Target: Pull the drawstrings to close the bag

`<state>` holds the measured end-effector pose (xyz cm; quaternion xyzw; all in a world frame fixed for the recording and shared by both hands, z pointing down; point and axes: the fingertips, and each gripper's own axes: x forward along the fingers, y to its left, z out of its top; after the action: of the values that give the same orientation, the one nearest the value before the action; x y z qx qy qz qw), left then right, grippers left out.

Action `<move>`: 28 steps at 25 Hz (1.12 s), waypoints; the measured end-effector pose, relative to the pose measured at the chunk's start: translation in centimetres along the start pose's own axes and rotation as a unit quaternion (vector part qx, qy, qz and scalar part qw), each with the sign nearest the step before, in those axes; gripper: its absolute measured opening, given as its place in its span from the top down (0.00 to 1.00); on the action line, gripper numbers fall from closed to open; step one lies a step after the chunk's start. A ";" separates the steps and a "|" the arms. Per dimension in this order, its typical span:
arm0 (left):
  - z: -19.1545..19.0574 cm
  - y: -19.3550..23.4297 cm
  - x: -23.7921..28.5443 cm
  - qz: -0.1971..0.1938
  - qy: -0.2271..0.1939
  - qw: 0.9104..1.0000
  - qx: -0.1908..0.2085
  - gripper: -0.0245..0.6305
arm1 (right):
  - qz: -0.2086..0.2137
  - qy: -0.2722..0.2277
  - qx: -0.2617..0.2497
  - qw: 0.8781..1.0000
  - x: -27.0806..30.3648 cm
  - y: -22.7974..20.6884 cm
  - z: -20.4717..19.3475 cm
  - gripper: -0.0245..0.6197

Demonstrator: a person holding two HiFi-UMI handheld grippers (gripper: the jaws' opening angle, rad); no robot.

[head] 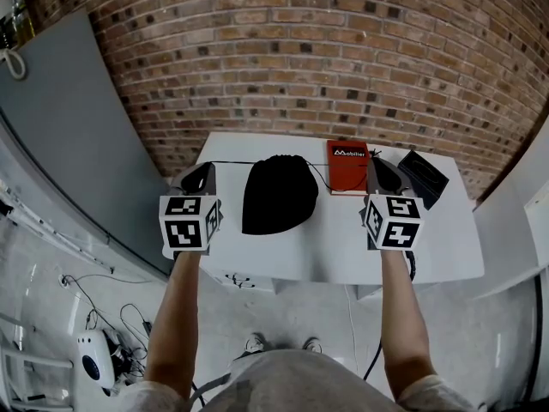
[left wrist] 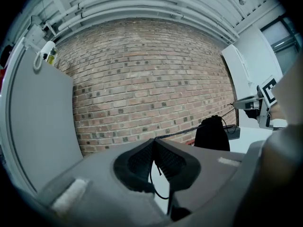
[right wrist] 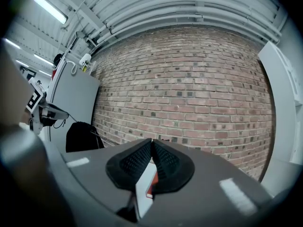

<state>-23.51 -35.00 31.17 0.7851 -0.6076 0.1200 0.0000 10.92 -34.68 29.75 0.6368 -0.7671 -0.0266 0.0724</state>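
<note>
Left hand-held gripper (left wrist: 154,141) is clenched on the left drawstring (left wrist: 178,132). A short loose tail hangs below its pads, and the cord runs nearly straight from its tip to the far end of the bag (head: 276,194). The right hand-held gripper (right wrist: 152,142) is also pressed shut. It appears to pinch the right drawstring (head: 316,174), which sags more on its way from the bag.

The bag is black and lies mid-surface (head: 343,247) between the two grippers, its mouth toward the brick wall (head: 300,50). How tightly the mouth is gathered cannot be made out.

To close it well, I would draw both hands straight away from the bag, in opposite directions and by equal amounts, so the channel puckers evenly and the bag is not dragged to one side. The slack on the right should be taken up first. Both grips should stay firm, since a thin cord can slip between ribbed pads. The right cord passes a red box (head: 347,166) just right of the bag and should stay clear of its edge.
</note>
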 end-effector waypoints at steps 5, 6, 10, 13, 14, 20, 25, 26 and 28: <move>-0.5 0.6 -0.4 0.005 0.003 1.000 -0.005 0.95 | -0.006 -0.002 0.002 1.000 -0.3 -0.3 0.0 0.94; -0.5 0.7 -0.4 0.006 0.004 1.000 -0.006 0.95 | -0.007 -0.002 0.002 1.000 -0.3 -0.3 0.0 0.94; -0.5 0.9 -0.5 0.007 0.005 1.000 -0.006 0.95 | -0.007 -0.001 -0.001 1.000 -0.3 -0.1 0.0 0.94; -0.5 1.0 -0.6 0.007 0.005 1.000 -0.007 0.95 | -0.008 -0.002 -0.005 1.000 -0.4 0.1 0.2 0.94; -0.5 1.1 -0.6 0.007 0.005 1.000 -0.007 0.95 | -0.009 -0.002 -0.007 1.000 -0.4 0.2 0.3 0.94; -0.8 1.1 -0.6 0.006 0.006 1.000 -0.005 0.95 | -0.008 0.000 -0.015 1.000 -0.3 0.3 0.0 0.94; -0.8 0.9 -0.4 0.005 0.006 1.000 -0.006 0.95 | -0.009 0.000 -0.017 1.000 -0.2 0.2 0.1 0.94; -0.8 0.9 -0.3 0.004 0.005 1.000 -0.006 0.95 | -0.010 0.000 -0.017 1.000 -0.2 0.1 0.1 0.94; -0.7 0.8 -0.2 0.004 0.004 1.000 -0.006 0.95 | -0.010 0.000 -0.018 1.000 -0.2 0.0 0.1 0.94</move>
<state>-24.48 -34.88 31.73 0.7820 -0.6116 0.1199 0.0068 10.96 -34.53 29.63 0.6434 -0.7599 -0.0413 0.0834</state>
